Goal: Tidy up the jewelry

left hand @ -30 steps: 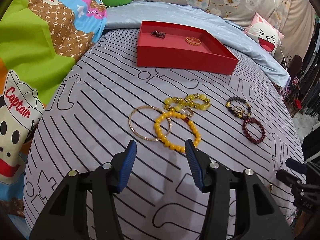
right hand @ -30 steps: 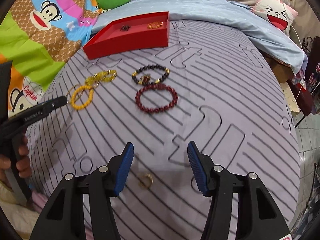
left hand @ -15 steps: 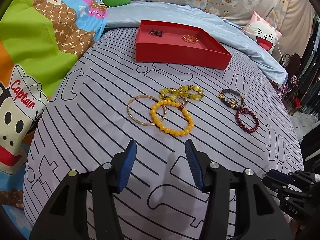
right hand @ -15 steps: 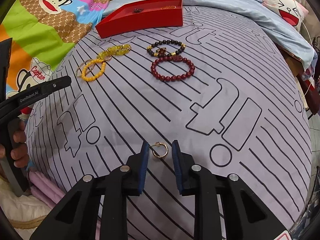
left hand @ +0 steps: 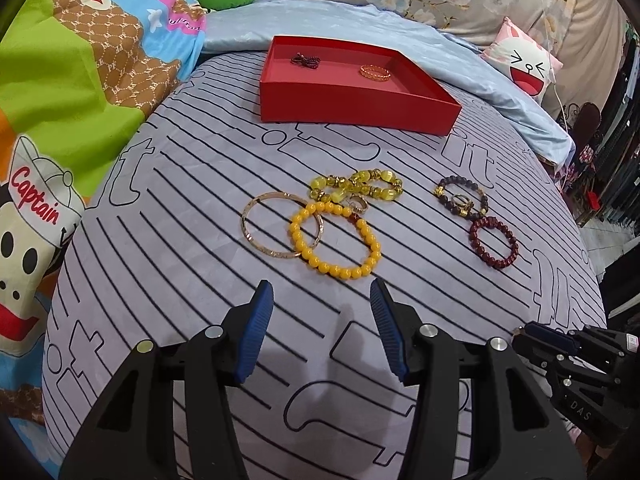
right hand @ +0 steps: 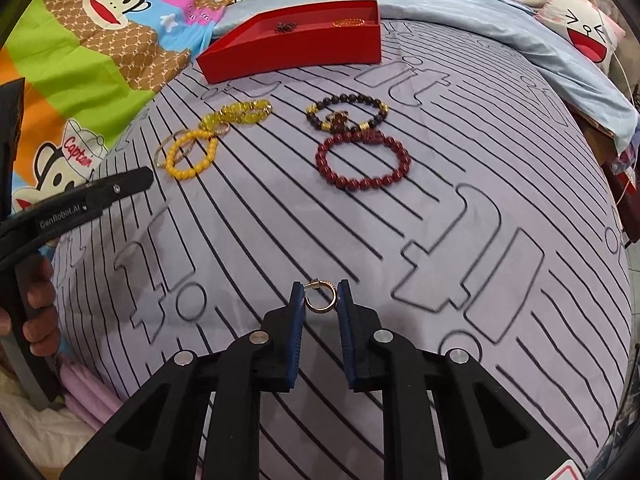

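Right gripper (right hand: 320,300) fingers just closed, pinching small gold hoop earring (right hand: 320,298) by outer edges; light, stiff, slippery, easily dropped. Left gripper (left hand: 322,320) fingers half-open, empty.

Bare striped bedsheet (right hand: 460,208) lies open up to the red tray (right hand: 296,50), apart from 5 scattered bracelets.

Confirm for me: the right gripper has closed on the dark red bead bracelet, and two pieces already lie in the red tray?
Not quite. In the right wrist view the right gripper has just closed on a small gold hoop earring; the dark red bead bracelet lies untouched on the bed. Two pieces do lie in the red tray.
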{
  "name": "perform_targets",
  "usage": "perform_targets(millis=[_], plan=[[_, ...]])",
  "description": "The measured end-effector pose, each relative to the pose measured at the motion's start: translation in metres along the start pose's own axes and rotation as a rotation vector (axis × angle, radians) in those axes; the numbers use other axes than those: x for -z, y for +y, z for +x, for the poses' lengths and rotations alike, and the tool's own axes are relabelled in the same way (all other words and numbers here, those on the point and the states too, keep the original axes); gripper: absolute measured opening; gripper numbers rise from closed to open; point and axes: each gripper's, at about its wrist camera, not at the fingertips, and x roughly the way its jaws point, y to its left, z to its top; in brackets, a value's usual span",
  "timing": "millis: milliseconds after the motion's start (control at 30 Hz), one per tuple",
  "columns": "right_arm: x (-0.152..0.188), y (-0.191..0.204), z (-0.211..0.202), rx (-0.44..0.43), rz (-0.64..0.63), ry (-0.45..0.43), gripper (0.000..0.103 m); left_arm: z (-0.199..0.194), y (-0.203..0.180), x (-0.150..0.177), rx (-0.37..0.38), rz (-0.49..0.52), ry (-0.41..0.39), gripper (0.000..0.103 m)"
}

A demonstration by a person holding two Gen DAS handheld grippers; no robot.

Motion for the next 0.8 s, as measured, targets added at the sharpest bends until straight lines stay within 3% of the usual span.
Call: perform_targets(millis=[133, 400, 600, 800], plan=[[-0.024, -0.004, 0.003, -0.047, 0.051, -0.022, 0.016, 0.009, -0.004, -0.013, 0.017, -0.005, -0.003, 0.048], [-0.072, -0.010, 0.009, -0.022, 0.065, -0.073, 0.016, 0.037, -0.024, -0.043, 0.039, 0.035, -0.014, 0.044], [-0.090, -0.015, 0.018, -0.020, 0.072, -0.071, 0.016, 0.062, -0.028, -0.052, 0.044, 0.040, 0.027, 0.026], [-0.098, -0.018, 0.026, -0.030, 0.082, -0.060, 0.016, 0.066, -0.034, -0.055, 0.039, 0.069, 0.017, 0.022]])
